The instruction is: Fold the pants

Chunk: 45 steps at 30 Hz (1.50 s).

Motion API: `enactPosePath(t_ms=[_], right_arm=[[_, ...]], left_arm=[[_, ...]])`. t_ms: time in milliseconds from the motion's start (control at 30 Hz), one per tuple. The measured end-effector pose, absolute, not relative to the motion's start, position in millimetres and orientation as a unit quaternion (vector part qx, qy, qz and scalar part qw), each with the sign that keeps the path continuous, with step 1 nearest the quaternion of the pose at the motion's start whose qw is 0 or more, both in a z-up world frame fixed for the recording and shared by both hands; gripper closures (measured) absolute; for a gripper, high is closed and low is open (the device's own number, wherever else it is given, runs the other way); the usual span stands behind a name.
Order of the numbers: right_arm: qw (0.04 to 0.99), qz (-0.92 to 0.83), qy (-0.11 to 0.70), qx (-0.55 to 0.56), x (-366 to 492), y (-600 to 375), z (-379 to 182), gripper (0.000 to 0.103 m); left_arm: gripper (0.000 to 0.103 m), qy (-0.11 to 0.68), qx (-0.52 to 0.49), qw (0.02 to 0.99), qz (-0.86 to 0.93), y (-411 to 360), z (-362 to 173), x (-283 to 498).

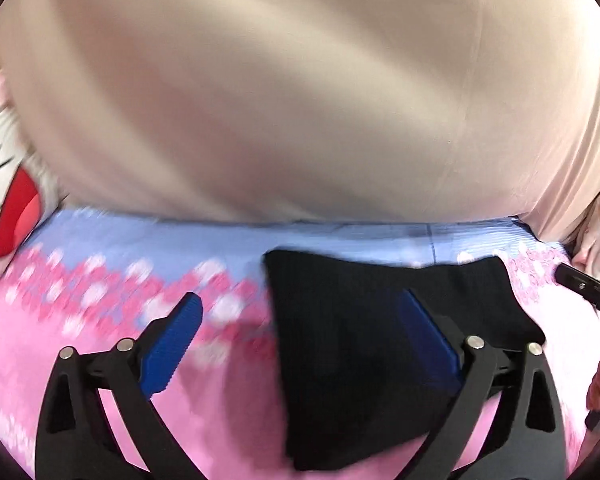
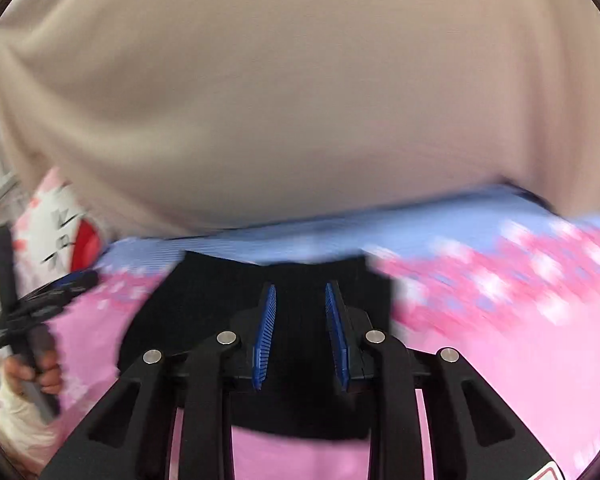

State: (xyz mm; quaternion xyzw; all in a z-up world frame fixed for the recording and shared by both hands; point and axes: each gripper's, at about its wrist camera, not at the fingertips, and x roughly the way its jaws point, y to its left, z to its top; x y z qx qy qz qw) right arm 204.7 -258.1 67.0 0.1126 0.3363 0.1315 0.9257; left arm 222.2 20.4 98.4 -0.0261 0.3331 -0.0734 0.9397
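Note:
The black pants [image 1: 364, 344] lie folded into a compact block on the pink and blue flowered bedsheet [image 1: 100, 300]. My left gripper [image 1: 304, 312] is wide open above the sheet, its right finger over the pants' left part and its left finger over bare sheet. In the right wrist view the pants [image 2: 300, 320] lie straight ahead. My right gripper [image 2: 300, 320] hovers over them with its blue pads [image 2: 266, 336] partly open and nothing between them. The right gripper also shows at the right edge of the left wrist view [image 1: 588, 292].
A large beige pillow or cushion [image 1: 280, 92] fills the far side behind the sheet, also in the right wrist view [image 2: 280, 100]. A white, red-marked cushion [image 1: 8, 200] lies at the left. The other hand and gripper [image 2: 24, 320] show at the left.

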Motion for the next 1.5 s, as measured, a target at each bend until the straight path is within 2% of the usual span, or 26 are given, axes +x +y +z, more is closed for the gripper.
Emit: enactPosePath(t_ms=[100,200,267,400,500,567,600,633,700,800,967,1067,1133,1267,1400,1467,1500], right_arm=[[0.906,0.116,0.391,0.114,269.1,-254.1,27.4,0.08],[0.883,0.08,0.436,0.157,299.7,-284.6,-21.0,0.085],[0.871,0.109,0.42,0.232,299.4,-310.8,-30.8,0.089],[0.879,0.09,0.421,0.204,294.5,-302.8,-17.7,0.088],[0.896,0.085,0.391,0.19,262.3,-290.7,12.0,0.077],[0.909,0.086,0.373,0.164,230.1,-284.7,31.1,0.077],[0.915,0.081,0.365,0.154,214.1,-283.1,36.4,0.072],[0.92,0.072,0.359,0.141,197.3,-283.2,41.3,0.062],[0.93,0.049,0.345,0.113,168.5,-278.9,43.7,0.054],[0.939,0.017,0.334,0.079,121.5,-279.0,44.6,0.054],[0.94,0.006,0.326,0.097,61.7,-269.5,36.3,0.049],[0.947,-0.007,0.312,0.08,38.7,-252.2,33.9,0.041],[0.953,-0.012,0.295,0.073,18.2,-239.9,32.7,0.031],[0.963,0.002,0.255,0.09,-10.4,-219.5,25.9,0.027],[0.962,0.012,0.257,0.087,-13.2,-203.0,23.6,0.025],[0.963,0.015,0.256,0.087,-19.0,-196.3,26.2,0.018],[0.963,0.015,0.253,0.088,-24.0,-193.1,27.1,0.017]], left_arm=[[0.007,0.388,0.003,0.92,-0.048,-9.5,58.3,279.1],[0.005,0.434,0.012,0.9,-0.023,-15.0,19.0,307.2],[0.005,0.442,-0.03,0.896,-0.039,-6.5,8.7,311.0],[0.005,0.447,-0.042,0.893,-0.039,-1.6,7.6,310.9],[0.005,0.437,-0.022,0.899,-0.025,-5.7,22.3,298.3],[0.005,0.428,-0.012,0.904,-0.018,-4.4,38.3,282.1],[0.005,0.422,-0.008,0.906,-0.017,-3.2,45.6,275.9],[0.005,0.417,-0.005,0.909,-0.016,-1.6,51.0,267.2],[0.005,0.409,0.005,0.913,-0.009,2.3,64.1,243.0],[0.005,0.399,0.016,0.917,-0.002,4.1,73.7,214.8],[0.005,0.378,0.037,0.925,0.005,2.8,84.5,163.1],[0.005,0.355,0.045,0.934,0.012,6.4,90.1,126.3],[0.005,0.337,0.031,0.941,0.008,12.3,91.8,96.1],[0.005,0.309,0.027,0.951,0.022,16.8,81.5,46.4],[0.005,0.318,0.041,0.947,0.032,11.5,68.9,27.9],[0.005,0.315,0.055,0.947,0.038,7.1,71.2,20.5],[0.005,0.31,0.059,0.948,0.04,5.2,74.7,16.1]])
